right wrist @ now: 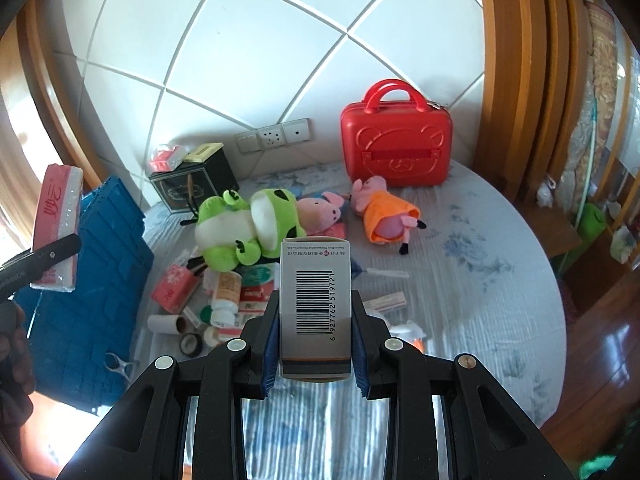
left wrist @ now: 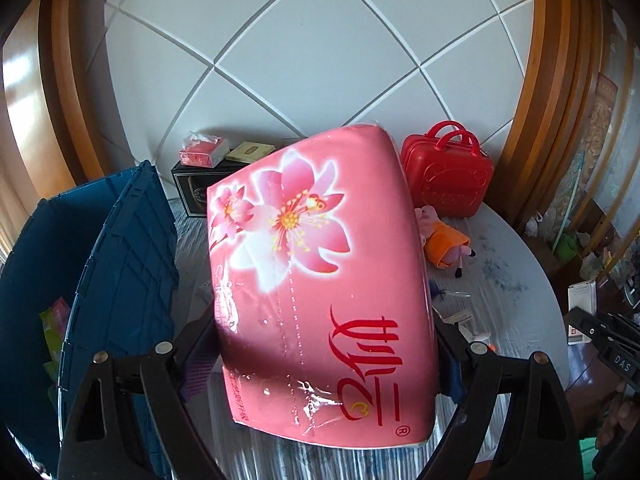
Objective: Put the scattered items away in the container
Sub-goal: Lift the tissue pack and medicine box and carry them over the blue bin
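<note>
My left gripper (left wrist: 320, 364) is shut on a large pink tissue pack (left wrist: 316, 280) with a flower print, held above the table beside the blue crate (left wrist: 120, 264). The pack also shows in the right wrist view (right wrist: 58, 232), above the crate (right wrist: 92, 280). My right gripper (right wrist: 316, 332) is shut on a small grey box with a barcode (right wrist: 314, 300), held over the table. Scattered on the table are a green frog plush (right wrist: 240, 228), two pig plushes (right wrist: 384, 212), a small pink tissue pack (right wrist: 174, 286), bottles (right wrist: 226, 292) and a cardboard tube (right wrist: 168, 324).
A red toy suitcase (right wrist: 396, 144) stands at the back by the wall. A black box (right wrist: 192, 184) with small packs on top sits at the back left. A roll of tape (right wrist: 190, 344) and a white clip (right wrist: 118, 364) lie near the crate. The round table edge (right wrist: 552, 320) curves at right.
</note>
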Available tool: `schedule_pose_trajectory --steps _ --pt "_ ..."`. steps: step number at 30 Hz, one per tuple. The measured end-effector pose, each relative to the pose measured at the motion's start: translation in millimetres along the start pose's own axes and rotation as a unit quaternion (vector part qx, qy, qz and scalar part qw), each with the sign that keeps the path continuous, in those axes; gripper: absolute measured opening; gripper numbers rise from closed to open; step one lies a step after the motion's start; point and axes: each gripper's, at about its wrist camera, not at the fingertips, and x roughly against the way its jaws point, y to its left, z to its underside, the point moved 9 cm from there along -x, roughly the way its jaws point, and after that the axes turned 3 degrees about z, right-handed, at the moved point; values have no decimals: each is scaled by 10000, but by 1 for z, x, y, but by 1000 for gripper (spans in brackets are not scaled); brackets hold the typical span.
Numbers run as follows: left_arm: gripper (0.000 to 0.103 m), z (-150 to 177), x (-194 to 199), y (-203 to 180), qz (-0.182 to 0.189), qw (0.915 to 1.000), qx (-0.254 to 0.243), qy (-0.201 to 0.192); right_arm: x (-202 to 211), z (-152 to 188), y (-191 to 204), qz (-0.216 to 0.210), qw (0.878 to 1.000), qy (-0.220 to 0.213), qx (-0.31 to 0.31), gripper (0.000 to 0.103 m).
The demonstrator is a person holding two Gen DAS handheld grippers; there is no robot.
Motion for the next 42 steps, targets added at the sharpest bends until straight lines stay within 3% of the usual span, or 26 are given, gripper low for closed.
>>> schedule_pose_trajectory --steps 8,15,30,42 --pt "88 5 14 6 -116 9999 39 -23 -11 3 17 -253 9996 87 126 29" --pt "88 0 29 32 -51 9998 113 -162 -3 -10 55 -285 9991 -127 271 29" --pt "88 -14 64 153 134 9992 154 -356 10 -21 207 -401 9968 -373 576 29" --pt "88 -3 87 267 52 9968 599 -534 1 -17 332 -649 9920 -332 1032 29"
